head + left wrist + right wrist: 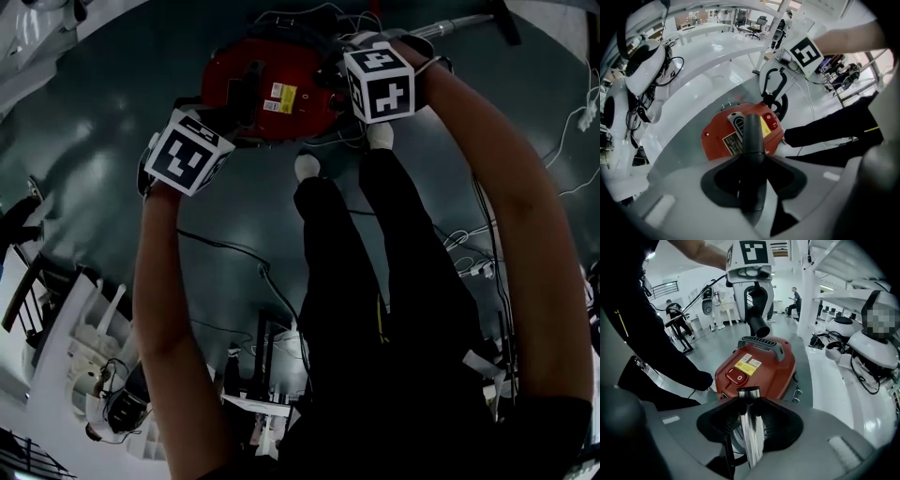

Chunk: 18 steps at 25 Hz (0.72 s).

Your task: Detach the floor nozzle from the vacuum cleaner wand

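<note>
1. The right gripper (750, 420) is clamping its fingers on the chrome wand (752, 444), its open end pointing at the red vacuum body (761, 364).
2. The left gripper (753, 180) is clamping a dark tube (753, 136), apart from the wand.

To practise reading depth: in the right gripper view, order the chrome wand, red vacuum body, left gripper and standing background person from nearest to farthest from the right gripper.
1. Chrome wand, between the jaws themselves.
2. Red vacuum body, on the floor just ahead.
3. Left gripper, raised beyond the vacuum, top centre.
4. Standing person, far back, right of centre.
</note>
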Each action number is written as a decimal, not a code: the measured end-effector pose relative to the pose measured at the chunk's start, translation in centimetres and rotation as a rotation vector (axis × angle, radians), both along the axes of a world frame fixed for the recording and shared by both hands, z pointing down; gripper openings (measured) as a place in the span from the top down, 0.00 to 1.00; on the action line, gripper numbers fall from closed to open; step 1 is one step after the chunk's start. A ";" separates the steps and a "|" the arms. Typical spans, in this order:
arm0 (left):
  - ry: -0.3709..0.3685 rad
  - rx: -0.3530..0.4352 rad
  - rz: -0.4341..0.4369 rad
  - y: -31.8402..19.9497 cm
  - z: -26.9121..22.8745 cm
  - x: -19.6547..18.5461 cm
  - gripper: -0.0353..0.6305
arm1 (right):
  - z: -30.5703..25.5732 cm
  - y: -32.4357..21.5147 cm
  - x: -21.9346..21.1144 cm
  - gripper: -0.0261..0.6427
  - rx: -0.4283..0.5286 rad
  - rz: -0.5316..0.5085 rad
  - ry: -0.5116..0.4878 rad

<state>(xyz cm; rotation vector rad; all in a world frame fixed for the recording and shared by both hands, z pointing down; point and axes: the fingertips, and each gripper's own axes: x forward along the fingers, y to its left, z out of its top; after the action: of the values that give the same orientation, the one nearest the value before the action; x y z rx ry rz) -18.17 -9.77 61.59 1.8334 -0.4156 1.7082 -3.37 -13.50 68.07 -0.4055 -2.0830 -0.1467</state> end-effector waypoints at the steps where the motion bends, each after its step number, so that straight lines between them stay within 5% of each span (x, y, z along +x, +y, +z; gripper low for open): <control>1: -0.008 0.005 -0.021 -0.3 0.1 -0.3 0.72 | 0.1 0.0 0.0 0.74 0.002 0.005 0.001; 12: -0.100 0.159 -0.182 -5.2 1.5 -2.9 0.72 | 0.6 0.8 -0.1 0.74 -0.016 0.036 0.013; 18: -0.091 0.174 -0.141 -6.5 3.1 -1.3 0.72 | 0.6 0.6 -0.4 0.74 -0.022 0.057 0.001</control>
<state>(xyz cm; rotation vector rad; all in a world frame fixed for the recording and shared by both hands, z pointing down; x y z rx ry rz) -19.49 -16.32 64.67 1.8036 -0.7346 1.7078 -3.75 -12.94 68.62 -0.3586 -2.0946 -0.0894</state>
